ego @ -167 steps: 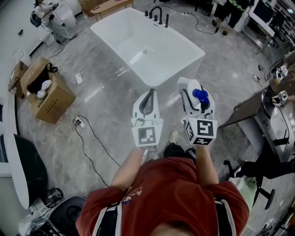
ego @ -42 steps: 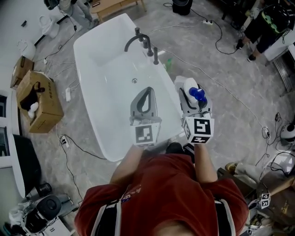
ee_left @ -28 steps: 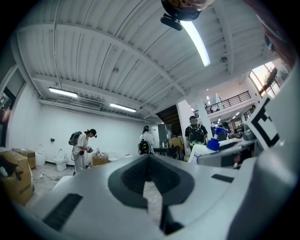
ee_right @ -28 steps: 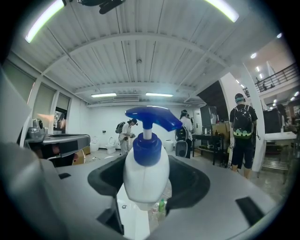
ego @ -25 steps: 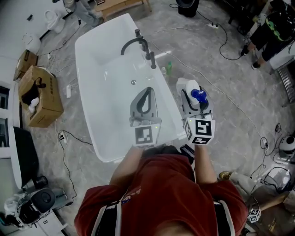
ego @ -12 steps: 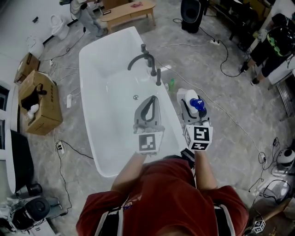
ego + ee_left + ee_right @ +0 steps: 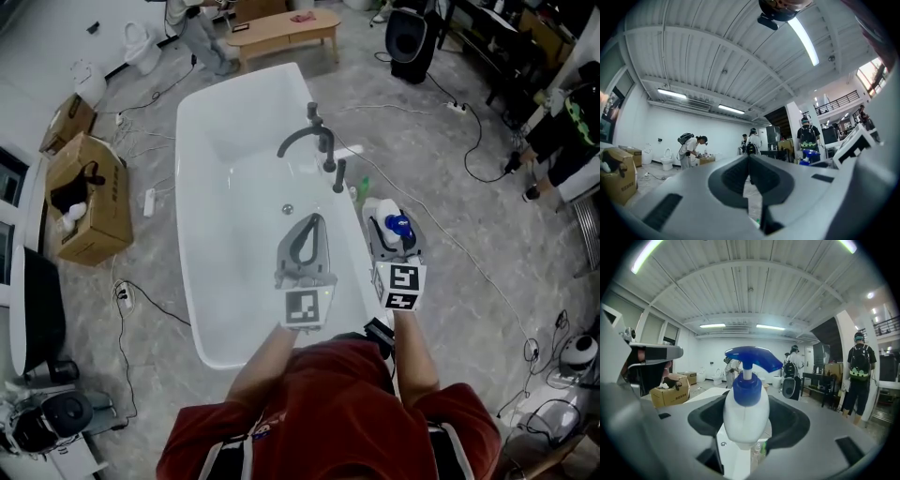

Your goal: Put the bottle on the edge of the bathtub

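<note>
At the bottom of the head view a person in a red shirt (image 7: 328, 412) is reaching both arms up the frame. The left gripper (image 7: 313, 219) is hovering over the inside of the white bathtub (image 7: 185, 225), near its right rim; in the left gripper view its jaws are lying pressed together at the tips, with nothing between them. Just to its right, the right gripper (image 7: 386, 217) is clamping a white bottle (image 7: 746, 413) with a blue pump top. The jaws are standing wide around the bottle's body and pressing on both its sides. The bottle is sitting upright, right of centre in the head view, at the tub's right rim. The white edge is showing beneath its base in the right gripper view, though whether the two are touching cannot be told. Beyond, a dark faucet (image 7: 309, 141) is arching over the tub from the same rim, and a small green bottle (image 7: 364, 186) is standing on the grey floor (image 7: 450, 234) beside it. A cardboard box (image 7: 89, 202) is sitting at the left edge, and a wooden bench (image 7: 286, 26) is standing along the top.
</note>
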The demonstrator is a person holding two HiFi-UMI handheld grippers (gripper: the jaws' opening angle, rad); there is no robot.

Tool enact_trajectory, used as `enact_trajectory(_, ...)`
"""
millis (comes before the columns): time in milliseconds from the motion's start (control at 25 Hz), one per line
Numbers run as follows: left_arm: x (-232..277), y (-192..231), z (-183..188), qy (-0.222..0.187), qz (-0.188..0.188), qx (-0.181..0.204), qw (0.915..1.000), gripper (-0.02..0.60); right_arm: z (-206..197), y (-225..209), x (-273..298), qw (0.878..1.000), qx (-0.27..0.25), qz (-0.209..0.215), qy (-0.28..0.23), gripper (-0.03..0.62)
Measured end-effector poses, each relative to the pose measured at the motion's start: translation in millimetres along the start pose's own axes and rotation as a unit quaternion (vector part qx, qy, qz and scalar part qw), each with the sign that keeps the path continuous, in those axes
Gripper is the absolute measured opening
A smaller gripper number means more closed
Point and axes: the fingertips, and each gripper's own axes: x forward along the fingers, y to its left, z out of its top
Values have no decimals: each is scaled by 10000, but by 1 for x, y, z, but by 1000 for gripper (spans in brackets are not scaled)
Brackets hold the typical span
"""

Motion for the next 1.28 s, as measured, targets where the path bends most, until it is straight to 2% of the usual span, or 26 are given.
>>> enact_trajectory(440,3,16,-15,244,282,74,9993,16,-65,16,59,9981,55,435,439,272)
enact_trajectory(760,2,25,-29,449,552,-117,9974,17,-125,28,89,9939,18,722,836,272)
enact_trajectory(960,0,27,-40,647,571,61,9963,15,-173,31,102,9885,-113,859,1239,272)
enact_trajectory(1280,2,25,-50,795,506,84,9955,17,-223,35,114,9823,-93,905,1639,272)
